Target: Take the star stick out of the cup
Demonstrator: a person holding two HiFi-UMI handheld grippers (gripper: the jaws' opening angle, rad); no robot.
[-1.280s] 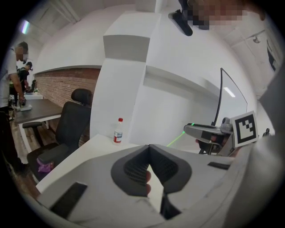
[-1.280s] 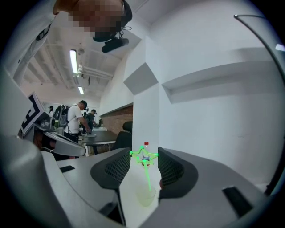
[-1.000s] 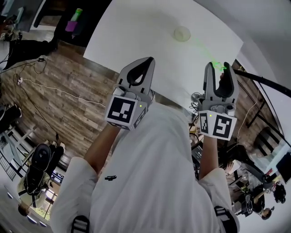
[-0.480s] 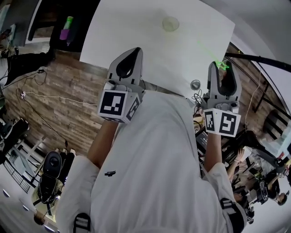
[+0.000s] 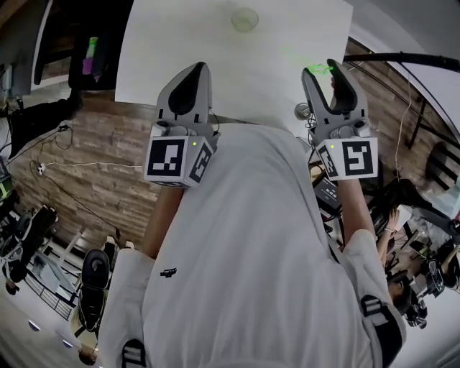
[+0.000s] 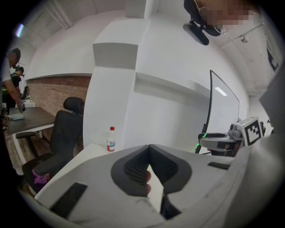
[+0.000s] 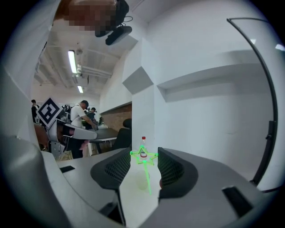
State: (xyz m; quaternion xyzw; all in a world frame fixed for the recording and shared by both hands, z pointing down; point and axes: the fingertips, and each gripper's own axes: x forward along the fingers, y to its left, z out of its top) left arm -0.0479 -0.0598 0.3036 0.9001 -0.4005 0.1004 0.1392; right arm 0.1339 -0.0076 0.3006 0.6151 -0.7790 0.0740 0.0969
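Observation:
A green glowing star stick (image 7: 143, 156) sits between the jaws of my right gripper (image 7: 144, 153), its star points touching both pads. The thin stem (image 7: 147, 180) drops below the star. In the head view the stick (image 5: 316, 70) glows at the tip of the right gripper (image 5: 321, 68), near the table's right front corner. The clear cup (image 5: 244, 19) stands far up the white table (image 5: 180, 43), apart from both grippers. My left gripper (image 5: 200, 66) hovers over the table's front edge. Its jaws (image 6: 149, 147) meet at the tips with nothing between them.
A small bottle (image 6: 111, 139) with a red cap stands at the table's far end by the white wall. A black office chair (image 6: 64, 133) sits left of the table. A curved black rod (image 5: 402, 57) runs at the right. People work at desks behind (image 7: 82, 116).
The table and cup have slid up the head view. Both grippers now sit nearer the table's front edge. The right gripper still carries the star stick.

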